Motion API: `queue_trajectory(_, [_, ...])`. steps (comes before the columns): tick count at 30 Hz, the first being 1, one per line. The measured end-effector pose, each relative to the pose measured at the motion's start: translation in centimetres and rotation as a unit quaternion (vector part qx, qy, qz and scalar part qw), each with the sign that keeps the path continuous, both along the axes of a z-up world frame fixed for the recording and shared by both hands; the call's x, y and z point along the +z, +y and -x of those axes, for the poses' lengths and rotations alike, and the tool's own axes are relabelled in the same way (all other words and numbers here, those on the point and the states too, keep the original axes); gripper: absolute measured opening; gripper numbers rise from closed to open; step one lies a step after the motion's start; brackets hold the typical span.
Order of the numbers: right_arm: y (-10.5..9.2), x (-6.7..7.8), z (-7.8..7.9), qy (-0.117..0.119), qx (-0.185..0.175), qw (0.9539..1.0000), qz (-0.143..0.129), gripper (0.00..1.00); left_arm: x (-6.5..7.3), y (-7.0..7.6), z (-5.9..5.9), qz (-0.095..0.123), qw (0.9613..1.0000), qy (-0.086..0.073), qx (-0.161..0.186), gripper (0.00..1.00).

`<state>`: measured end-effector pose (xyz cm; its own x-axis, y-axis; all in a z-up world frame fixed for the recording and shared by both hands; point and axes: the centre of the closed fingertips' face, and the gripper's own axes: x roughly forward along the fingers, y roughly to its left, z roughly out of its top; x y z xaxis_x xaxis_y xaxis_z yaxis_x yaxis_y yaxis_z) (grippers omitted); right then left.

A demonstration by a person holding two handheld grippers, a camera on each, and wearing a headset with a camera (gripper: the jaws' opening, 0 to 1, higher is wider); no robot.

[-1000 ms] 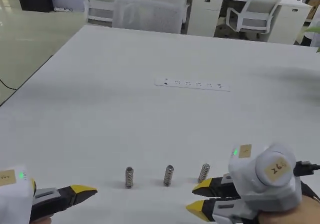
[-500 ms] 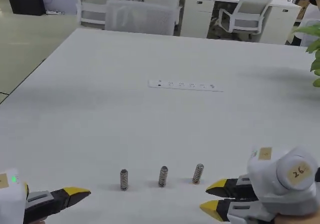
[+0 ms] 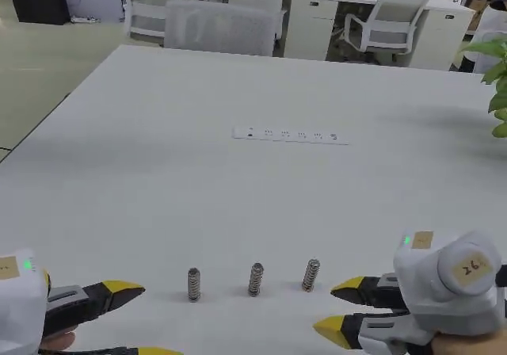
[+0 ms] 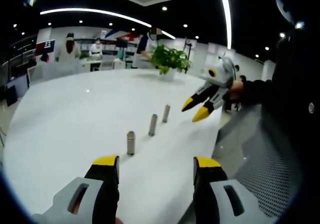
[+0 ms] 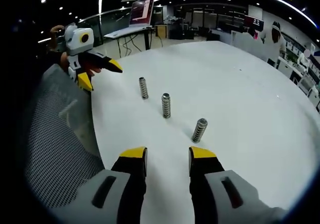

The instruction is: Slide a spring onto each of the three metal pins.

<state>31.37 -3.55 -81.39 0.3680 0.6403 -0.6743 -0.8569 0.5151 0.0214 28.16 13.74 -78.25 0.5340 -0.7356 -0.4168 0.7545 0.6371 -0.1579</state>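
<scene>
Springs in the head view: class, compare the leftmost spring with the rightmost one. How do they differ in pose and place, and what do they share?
The leftmost spring stands upright; the rightmost spring leans to the right. The leftmost spring sits nearest the left claw, the rightmost spring nearest the right claw. Both are grey metal coils on the white table, in one row, touched by neither claw.

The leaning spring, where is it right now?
In the head view the leaning spring stands rightmost of the three, beside the middle spring, just left of the right hand-held gripper.
</scene>
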Motion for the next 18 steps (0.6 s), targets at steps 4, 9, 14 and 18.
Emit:
queue_trajectory(4, [-0.2,0.5,-0.5,-0.01,-0.012,0.9998,-0.011,0.38,0.2,-0.2,0.0,0.007,1.0,0.0,0.004,0.55])
queue_trajectory(9, [0.0,0.9,-0.9,-0.028,-0.017,0.9992,-0.022,0.51,-0.2,-0.5,0.2,-0.004,1.0,-0.003,-0.001,0.56])
queue_trajectory(14, [0.3,1.4,-1.2,-0.048,-0.014,0.9982,-0.032,0.61,-0.3,-0.2,-0.1,-0.014,0.9998,-0.009,0.007,0.57])
queue_trajectory(18, [0.2,1.8,-1.4,-0.062,-0.023,0.9967,-0.046,0.66,-0.5,0.2,-0.3,-0.02,0.9996,-0.01,0.02,0.57])
